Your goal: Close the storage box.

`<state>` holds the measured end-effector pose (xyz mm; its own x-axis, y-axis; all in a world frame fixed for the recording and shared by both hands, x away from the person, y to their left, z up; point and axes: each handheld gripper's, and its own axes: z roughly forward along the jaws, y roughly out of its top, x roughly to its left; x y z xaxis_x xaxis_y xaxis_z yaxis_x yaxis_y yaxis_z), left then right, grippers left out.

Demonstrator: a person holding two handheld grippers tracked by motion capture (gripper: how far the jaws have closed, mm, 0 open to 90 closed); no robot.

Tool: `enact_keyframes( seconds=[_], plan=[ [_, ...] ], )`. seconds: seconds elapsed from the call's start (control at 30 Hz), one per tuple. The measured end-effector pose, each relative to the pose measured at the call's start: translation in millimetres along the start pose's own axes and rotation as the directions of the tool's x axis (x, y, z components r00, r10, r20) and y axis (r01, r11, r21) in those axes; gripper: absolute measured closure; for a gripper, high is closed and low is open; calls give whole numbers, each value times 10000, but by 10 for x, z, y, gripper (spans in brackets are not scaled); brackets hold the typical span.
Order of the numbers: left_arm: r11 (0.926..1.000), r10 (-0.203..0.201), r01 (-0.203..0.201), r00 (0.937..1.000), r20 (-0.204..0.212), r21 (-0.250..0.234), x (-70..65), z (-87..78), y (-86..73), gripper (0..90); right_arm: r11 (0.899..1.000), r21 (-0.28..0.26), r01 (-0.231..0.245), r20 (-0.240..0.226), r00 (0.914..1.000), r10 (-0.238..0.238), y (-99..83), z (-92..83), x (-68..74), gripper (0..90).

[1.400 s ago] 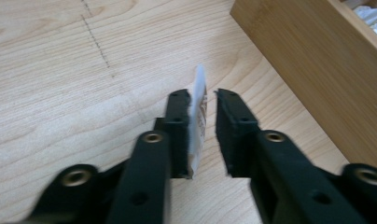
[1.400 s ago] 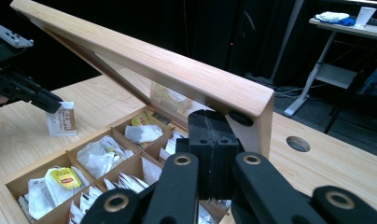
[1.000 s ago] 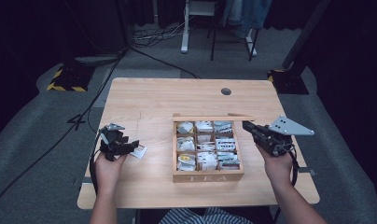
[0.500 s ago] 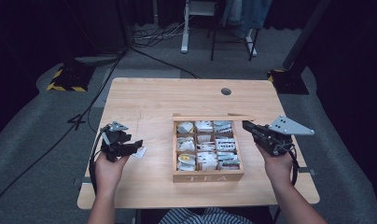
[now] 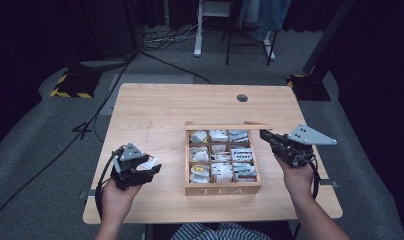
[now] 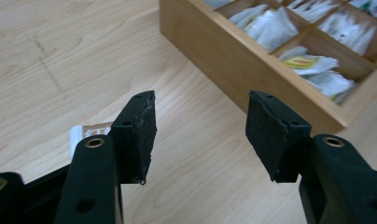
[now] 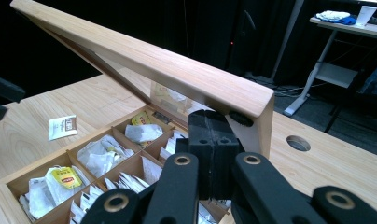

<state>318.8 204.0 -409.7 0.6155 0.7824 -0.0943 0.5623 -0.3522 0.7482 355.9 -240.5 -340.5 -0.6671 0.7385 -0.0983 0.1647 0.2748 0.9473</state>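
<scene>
Lay flat on the pale wood-grain tabletop [image 5: 165,107], half hidden behind the left jaw in the left gripper view: a white paper tea sachet [image 6: 86,132], print too small to read. Hovered just above it, left gripper [image 5: 140,171], foam-padded black jaws apart with nothing between them. Stood just right of it, square bamboo tea box [image 5: 223,188] with gridded compartments of crinkled sachets, lettering on its front wall. Rested against the raised lid [image 5: 225,127], right gripper [image 5: 265,135], jaws pressed shut, contact point hard to make out.
</scene>
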Motion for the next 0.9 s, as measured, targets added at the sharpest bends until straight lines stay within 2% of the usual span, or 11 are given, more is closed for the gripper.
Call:
enact_keyframes(
  seconds=[0.17, 0.33, 0.47, 0.6, 0.67, 0.8, 0.9],
  plan=[
    [9989, 451, -456, 9983, 380, 138, -149, -7, -60, 432, 10000, 76, -25, -31, 10000, 26, -4, -7, 7, 896],
    [9965, 700, -731, 9949, 725, 408, -229, 68, -166, 430, 9998, 183, -50, -133, 9999, 53, -11, -17, 10, 895],
    [9923, 869, -946, 9917, 945, 797, -237, 179, -258, 429, 9996, 244, -103, -203, 9997, 108, -14, -24, 7, 895],
    [9888, 824, -957, 9898, 1159, 1147, -219, 259, -319, 427, 9995, 308, -122, -301, 9995, 132, -19, -31, 5, 893],
    [9847, 748, -938, 9887, 1301, 1469, -197, 340, -366, 425, 9993, 358, -117, -346, 9993, 130, -23, -36, 7, 892],
    [9741, 883, -1115, 9884, 1232, 1965, -199, 436, -407, 425, 9989, 453, -118, -400, 9991, 137, -33, -47, 16, 892],
    [9715, 831, -1093, 9881, 1296, 2105, -197, 492, -435, 423, 9986, 512, -93, -437, 9990, 115, -40, -56, 19, 892]
  ],
)
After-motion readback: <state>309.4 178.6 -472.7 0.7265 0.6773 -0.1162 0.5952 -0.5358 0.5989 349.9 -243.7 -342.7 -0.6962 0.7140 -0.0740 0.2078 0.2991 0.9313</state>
